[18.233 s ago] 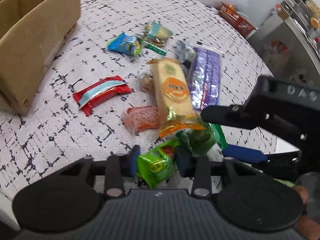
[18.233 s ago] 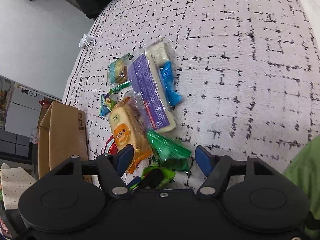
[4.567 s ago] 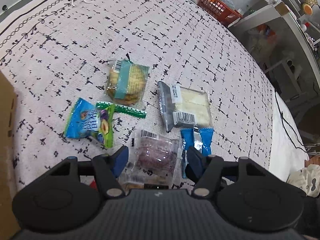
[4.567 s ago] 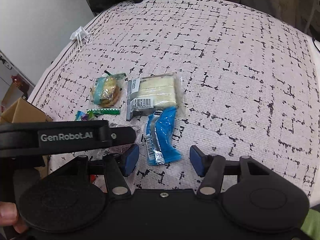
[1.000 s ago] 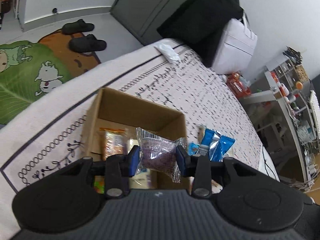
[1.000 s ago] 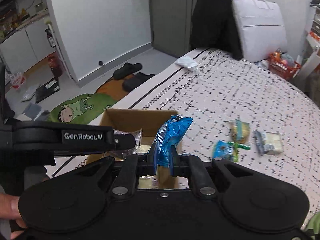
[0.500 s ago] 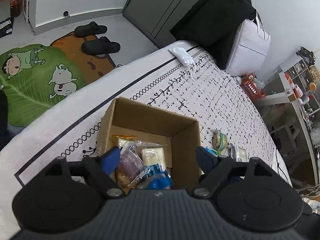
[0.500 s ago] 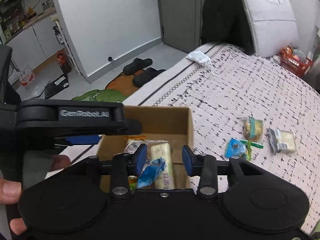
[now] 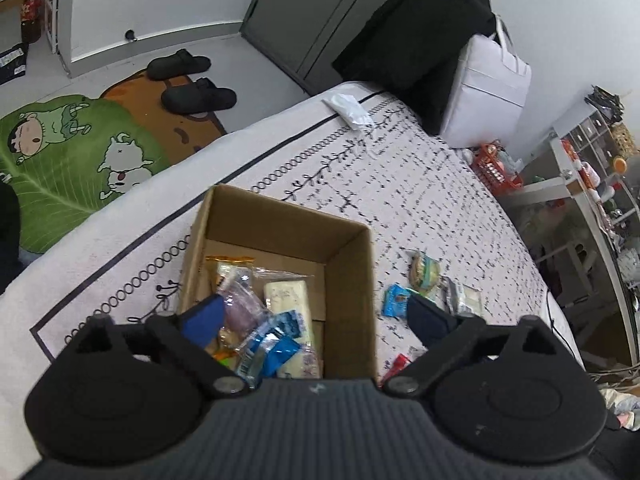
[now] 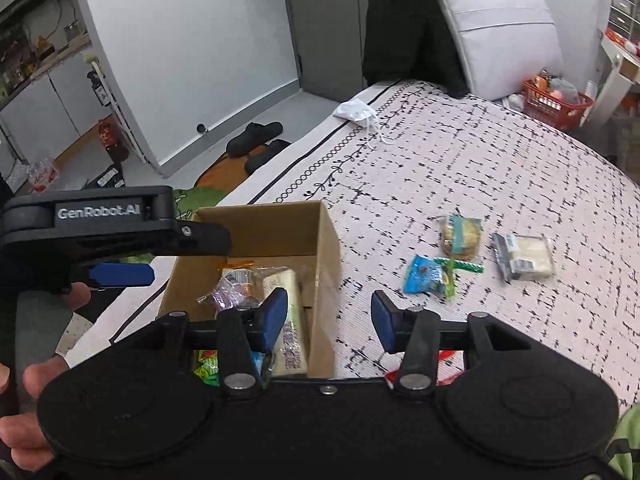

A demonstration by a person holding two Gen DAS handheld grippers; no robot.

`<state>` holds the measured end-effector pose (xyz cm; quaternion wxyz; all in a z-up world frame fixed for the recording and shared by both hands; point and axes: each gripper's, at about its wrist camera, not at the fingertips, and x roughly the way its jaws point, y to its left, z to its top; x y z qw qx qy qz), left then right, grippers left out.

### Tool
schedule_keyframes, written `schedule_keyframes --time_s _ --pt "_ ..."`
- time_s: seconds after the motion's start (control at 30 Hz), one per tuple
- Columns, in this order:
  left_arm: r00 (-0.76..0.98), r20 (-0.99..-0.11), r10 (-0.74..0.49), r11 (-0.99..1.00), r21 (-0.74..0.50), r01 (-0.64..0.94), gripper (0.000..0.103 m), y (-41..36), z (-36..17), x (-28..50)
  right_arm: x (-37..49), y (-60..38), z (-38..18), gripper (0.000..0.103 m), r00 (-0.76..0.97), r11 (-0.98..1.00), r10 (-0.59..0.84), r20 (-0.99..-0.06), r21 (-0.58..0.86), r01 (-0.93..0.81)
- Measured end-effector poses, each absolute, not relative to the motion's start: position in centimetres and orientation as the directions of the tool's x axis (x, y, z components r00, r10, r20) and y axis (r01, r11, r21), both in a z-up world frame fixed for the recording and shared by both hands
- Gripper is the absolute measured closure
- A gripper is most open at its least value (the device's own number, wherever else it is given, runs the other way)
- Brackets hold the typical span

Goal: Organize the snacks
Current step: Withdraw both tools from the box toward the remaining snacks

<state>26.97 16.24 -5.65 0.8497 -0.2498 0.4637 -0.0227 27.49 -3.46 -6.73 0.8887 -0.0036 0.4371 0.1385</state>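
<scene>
Three packets lie loose on the bed (image 10: pixel 500 152), well apart from the cardboard box (image 10: pixel 326 240): a white wafer pack (image 10: pixel 524 258), a round biscuit pack (image 10: pixel 462 234) and a small blue pouch (image 10: pixel 426 276). Left gripper (image 9: pixel 316 316) fingers have just been opening and stand wide and empty; right gripper (image 10: pixel 329 316) fingers, also just opening, stand partly apart, empty. Biggest risk: knocking the box on the reach back. Lesser: crushing the biscuits; least: the slick pouch slipping.
</scene>
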Motion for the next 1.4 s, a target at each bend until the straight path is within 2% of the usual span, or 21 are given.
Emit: schedule_keyframes --time_s 0.07,0.13,0.27,0.43,0.53,0.77,1.4 --pt "0.578 -0.767 -0.277 0.875 -0.45 -0.178 0.0 15.5 -5.3 26.8 27.2 -4.6 -6.5 0.055 0.578 0.963 0.244 -0.778 0.126 -0.238" --pt "0.58 -0.761 -0.29 0.875 -0.456 -0.161 0.0 14.6 -5.0 26.7 26.8 -5.6 -6.3 0.045 0.583 0.966 0.239 -0.777 0.128 -0.225" --pt "0.585 -0.75 -0.308 0.878 -0.461 -0.129 0.0 12.5 -4.5 26.5 26.2 -7.8 -5.8 0.038 0.6 0.974 0.213 -0.771 0.115 -0.198" --pt "0.581 -0.748 -0.32 0.89 -0.447 -0.086 0.0 10.0 -4.0 26.2 25.7 -10.6 -5.4 0.023 0.617 0.981 0.187 -0.764 0.112 -0.158" --pt "0.581 -0.746 -0.326 0.892 -0.447 -0.072 0.0 8.9 -3.7 26.1 25.5 -12.1 -5.2 0.019 0.623 0.984 0.175 -0.763 0.111 -0.14" --pt "0.566 -0.745 -0.354 0.893 -0.448 -0.031 0.0 6.1 -3.3 25.9 25.3 -15.5 -5.2 0.019 0.626 0.987 0.158 -0.763 0.117 -0.107" --pt "0.536 -0.786 -0.308 0.929 -0.371 -0.011 0.0 -0.7 -5.2 28.0 27.0 -23.0 -7.4 0.018 0.617 0.987 0.145 -0.774 0.16 -0.032"
